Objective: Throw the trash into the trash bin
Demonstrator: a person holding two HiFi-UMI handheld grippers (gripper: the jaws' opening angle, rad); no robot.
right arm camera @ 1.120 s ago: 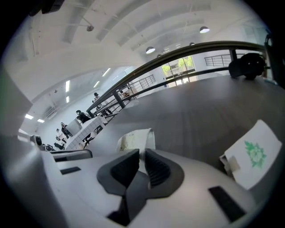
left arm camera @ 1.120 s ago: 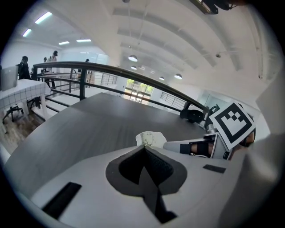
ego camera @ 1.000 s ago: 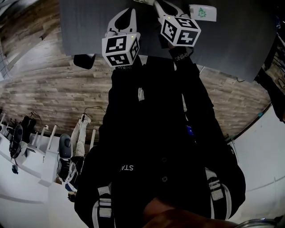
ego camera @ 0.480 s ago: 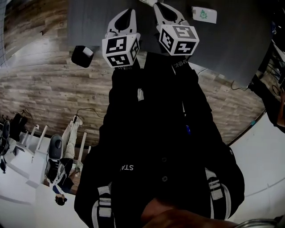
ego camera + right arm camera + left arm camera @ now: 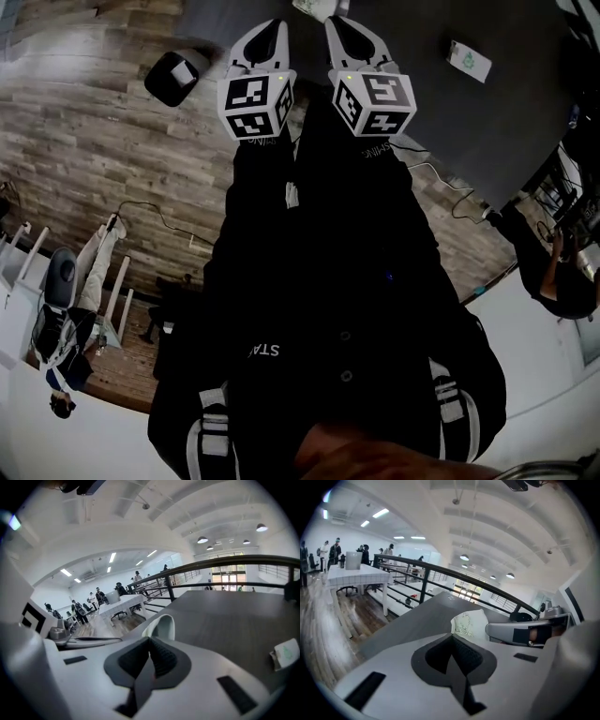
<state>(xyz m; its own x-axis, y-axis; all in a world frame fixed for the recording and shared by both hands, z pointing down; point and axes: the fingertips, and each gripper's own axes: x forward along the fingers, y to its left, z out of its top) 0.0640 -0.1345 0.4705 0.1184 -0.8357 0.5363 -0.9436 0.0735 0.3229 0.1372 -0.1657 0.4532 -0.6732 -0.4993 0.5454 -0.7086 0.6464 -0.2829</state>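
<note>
A crumpled white paper with a green print (image 5: 466, 622) sits right at the tips of my right gripper (image 5: 150, 640), whose jaws are closed on its edge. The same paper shows as a curved white sheet (image 5: 162, 626) in the right gripper view and as a white scrap (image 5: 314, 7) in the head view. My left gripper (image 5: 453, 638) is shut and empty, close beside the right one (image 5: 520, 633), its tip next to the paper. Both hover over the dark grey table (image 5: 422, 84). The black trash bin (image 5: 175, 77) stands on the wooden floor, left of the left gripper (image 5: 266, 28).
A white packet with a green mark (image 5: 469, 60) lies on the table to the right, also the packet (image 5: 284, 654) in the right gripper view. Cables (image 5: 441, 178) trail by the table edge. A black railing (image 5: 440, 576), white tables and people stand beyond.
The head view has swung: the bin has shifted up the picture, the packet right and down. Both grippers moved together, the white paper staying at their tips.
</note>
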